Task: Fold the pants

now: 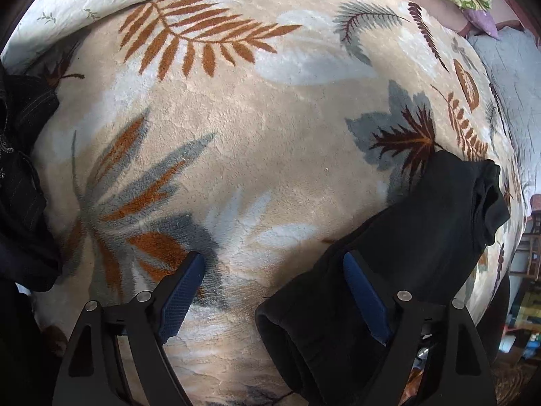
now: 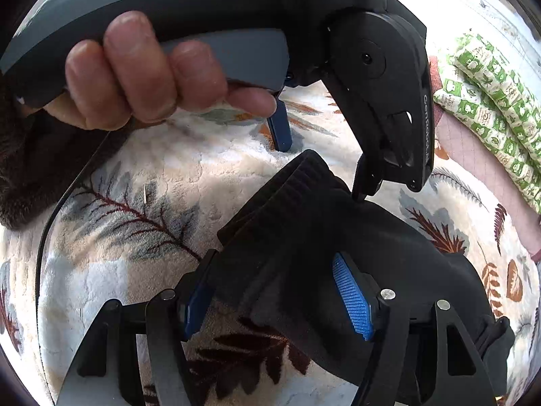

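So the pants (image 1: 399, 247) are a long black bundle lying diagonally on the leaf-print blanket (image 1: 236, 128). My left gripper (image 1: 274, 270) hangs open at its cuff end, right gripper (image 2: 274, 280) open and straddling the middle, so right's nearer for the grab.

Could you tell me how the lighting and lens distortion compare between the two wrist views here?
Left wrist view: even, soft light on the leaf-print blanket, strong fisheye bulge, dark vignette in the corners, black pants nearly featureless. Right wrist view: blanket washed out by glare, the hand looms large, pants show only faint ribbing.
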{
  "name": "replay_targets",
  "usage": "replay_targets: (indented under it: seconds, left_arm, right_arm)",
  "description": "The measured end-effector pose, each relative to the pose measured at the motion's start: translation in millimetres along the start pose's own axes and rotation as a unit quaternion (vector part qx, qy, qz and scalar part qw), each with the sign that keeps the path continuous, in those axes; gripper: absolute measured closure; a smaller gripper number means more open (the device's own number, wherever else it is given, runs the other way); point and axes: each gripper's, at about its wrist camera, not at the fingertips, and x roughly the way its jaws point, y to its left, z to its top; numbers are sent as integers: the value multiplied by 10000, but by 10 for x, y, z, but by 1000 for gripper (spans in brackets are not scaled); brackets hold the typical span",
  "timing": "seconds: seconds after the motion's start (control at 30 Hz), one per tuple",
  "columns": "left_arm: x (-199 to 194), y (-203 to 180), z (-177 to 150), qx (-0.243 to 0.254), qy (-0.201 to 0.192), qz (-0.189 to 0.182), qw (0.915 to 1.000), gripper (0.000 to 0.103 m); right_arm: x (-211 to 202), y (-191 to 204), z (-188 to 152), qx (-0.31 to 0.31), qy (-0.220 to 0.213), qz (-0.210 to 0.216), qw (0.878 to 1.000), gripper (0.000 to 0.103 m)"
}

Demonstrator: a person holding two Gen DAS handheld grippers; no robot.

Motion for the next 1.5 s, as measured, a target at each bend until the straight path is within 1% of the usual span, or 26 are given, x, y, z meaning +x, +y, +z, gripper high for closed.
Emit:
replay_targets:
  seconds: [0.07, 0.1, 0.13, 0.17, 0.2, 0.23, 0.27, 0.33, 0.4, 0.5, 0.6, 0.73, 0.9, 1.03, 1.13, 1.3, 1.4, 1.5]
  left_arm:
    - [15, -26, -29, 114, 41, 18, 9999, 19]
    - [25, -36, -38, 139, 73, 2, 9999, 20]
    - [28, -46, -51, 143, 95, -49, 9998, 26]
    - [24, -62, -68, 188, 116, -97, 9997, 30]
    - [-5, -61, -95, 250, 125, -170, 9995, 41]
    - [-29, -56, -122, 271, 175, -382, 9987, 60]
    - [-51, -34, -151, 210, 245, -602, 9977, 63]
    - [-77, 11, -184, 65, 201, -720, 9972, 66]
    - [-80, 62, -212, -89, 182, -900, 9957, 68]
    - [-108, 174, -271, -400, 115, -1254, 9912, 71]
    - [-129, 285, -347, -677, 44, -1648, 9840, 71]
    - [-78, 433, -438, -1050, 15, -2104, 9719, 72]
    - [-102, 538, -536, -1322, -70, -2416, 9613, 72]
    - [-193, 526, -567, -1468, -171, -2633, 9533, 72]
    - [-294, 440, -581, -1484, -246, -2718, 9505, 72]
    - [-440, 160, -505, -1418, -297, -2819, 9484, 72]
    - [-456, -131, -397, -1329, -284, -2830, 9494, 72]
    - [-447, -519, -259, -1187, -244, -2822, 9517, 72]
  right_arm:
    - [18, -8, 1, -33, -39, -4, 10000, 36]
    - [19, -13, -4, -77, -93, -4, 9999, 39]
    - [16, -11, -11, -127, -146, 6, 9998, 43]
    - [4, 2, -22, -183, -195, 40, 9996, 54]
    - [-8, 23, -32, -259, -232, 33, 9994, 58]
    - [-20, 38, -39, -334, -261, 13, 9991, 60]
    - [-36, 41, -46, -378, -288, 17, 9989, 63]
    - [-80, 5, -61, -327, -356, 71, 9988, 68]
    - [-157, -50, -69, -255, -489, 101, 9984, 71]
    - [-255, -133, -65, -129, -595, 176, 9980, 72]
    - [-373, -167, -76, -78, -675, 214, 9975, 72]
    - [-438, -230, -79, 72, -715, 370, 9967, 72]
    - [-533, -290, -111, 211, -794, 454, 9956, 72]
    - [-624, -360, -122, 293, -904, 448, 9945, 72]
    - [-688, -434, -140, 373, -993, 432, 9934, 72]
    - [-851, -706, -217, 590, -1133, 389, 9910, 72]
    - [-975, -902, -296, 745, -1201, 320, 9894, 72]
    - [-1107, -1155, -426, 938, -1272, 220, 9872, 72]
